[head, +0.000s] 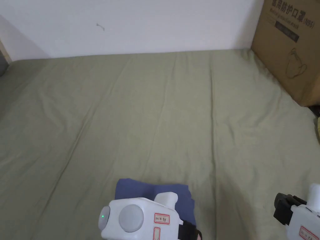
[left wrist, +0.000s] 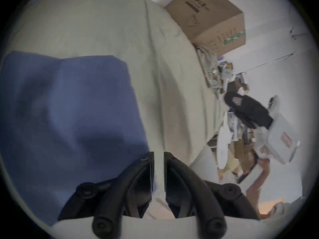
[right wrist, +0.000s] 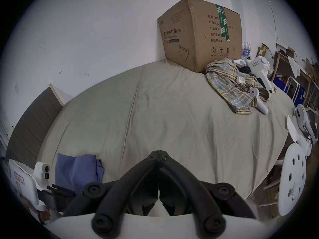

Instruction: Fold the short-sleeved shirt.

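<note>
The blue shirt (head: 156, 195) lies folded into a compact rectangle at the bottom centre of the head view, flat on the olive-green bed sheet (head: 150, 109) that covers most of the frame. The white body of the left gripper (left wrist: 158, 158) sits in front of it there, hiding the shirt's near edge. In the left gripper view the shirt takes up the left half of the frame, and the two black jaws stand at the lower centre with a narrow gap between them — slightly parted, nothing pinched, with the pale sheet showing through the gap beside the shirt's right edge.

The right gripper (right wrist: 159, 154) shows at the lower right corner of the head view, well apart from the shirt. In its own view the jaws meet tip to tip at the lower centre, clenched on nothing, and the shirt lies at the lower left of that frame.

A cardboard box (head: 290, 47) stands at the upper right of the head view against the white wall (a crumpled plaid garment (right wrist: 233, 85) lies just in front of it in the right gripper view).
</note>
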